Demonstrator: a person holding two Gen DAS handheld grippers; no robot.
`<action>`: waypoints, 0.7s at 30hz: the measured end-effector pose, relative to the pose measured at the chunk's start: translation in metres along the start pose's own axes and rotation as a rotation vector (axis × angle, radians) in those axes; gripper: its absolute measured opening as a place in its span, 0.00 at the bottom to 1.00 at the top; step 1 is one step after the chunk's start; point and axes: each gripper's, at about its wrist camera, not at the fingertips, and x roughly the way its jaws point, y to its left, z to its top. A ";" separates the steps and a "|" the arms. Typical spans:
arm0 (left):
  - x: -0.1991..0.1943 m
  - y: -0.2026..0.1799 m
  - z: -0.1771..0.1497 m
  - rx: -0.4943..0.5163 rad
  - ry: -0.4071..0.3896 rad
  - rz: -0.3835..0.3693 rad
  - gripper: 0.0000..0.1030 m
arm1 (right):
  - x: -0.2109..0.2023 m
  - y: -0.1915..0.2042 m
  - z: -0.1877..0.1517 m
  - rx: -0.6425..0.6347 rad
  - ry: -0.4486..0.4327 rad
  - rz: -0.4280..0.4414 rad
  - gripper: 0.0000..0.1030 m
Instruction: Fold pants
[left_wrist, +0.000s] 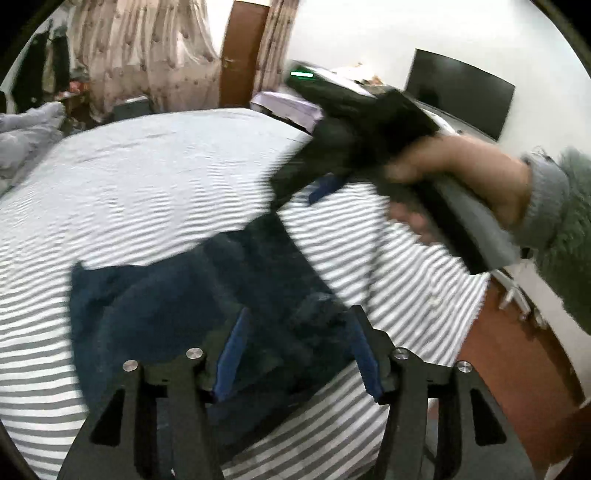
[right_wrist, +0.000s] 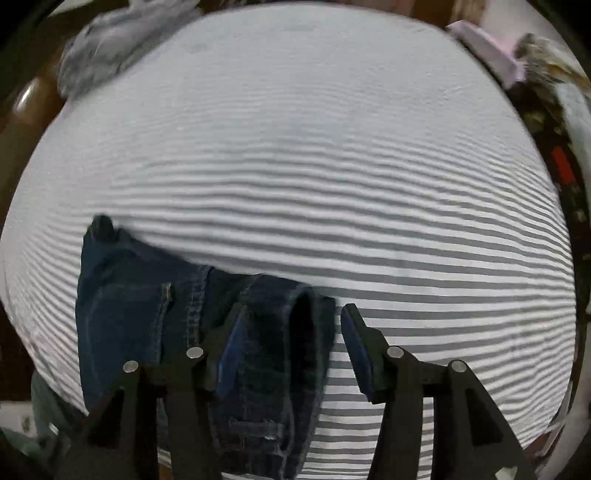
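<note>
Pants lie as a compact folded bundle at near left of striped bed. Left gripper and right gripper both parted about halfway, gripping nothing, denim beneath. Fold looks nearly done; perhaps tidying left.

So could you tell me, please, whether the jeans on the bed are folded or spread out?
Folded: the jeans lie as a compact layered bundle on the striped sheet, hems and seams stacked.

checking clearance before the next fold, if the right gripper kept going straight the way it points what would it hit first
Most likely the folded jeans on the striped bed sheet: the right gripper points steeply down with open jaws straddling their edge. Depth is unclear.
</note>
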 end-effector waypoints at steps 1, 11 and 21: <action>-0.009 0.012 -0.001 -0.004 -0.013 0.049 0.56 | -0.007 -0.003 -0.004 0.014 -0.022 0.007 0.49; -0.018 0.093 -0.023 -0.134 0.052 0.336 0.61 | 0.004 0.025 -0.027 0.050 -0.072 0.207 0.47; 0.047 0.094 -0.052 -0.064 0.210 0.524 0.63 | 0.047 0.066 -0.035 -0.130 -0.077 -0.043 0.44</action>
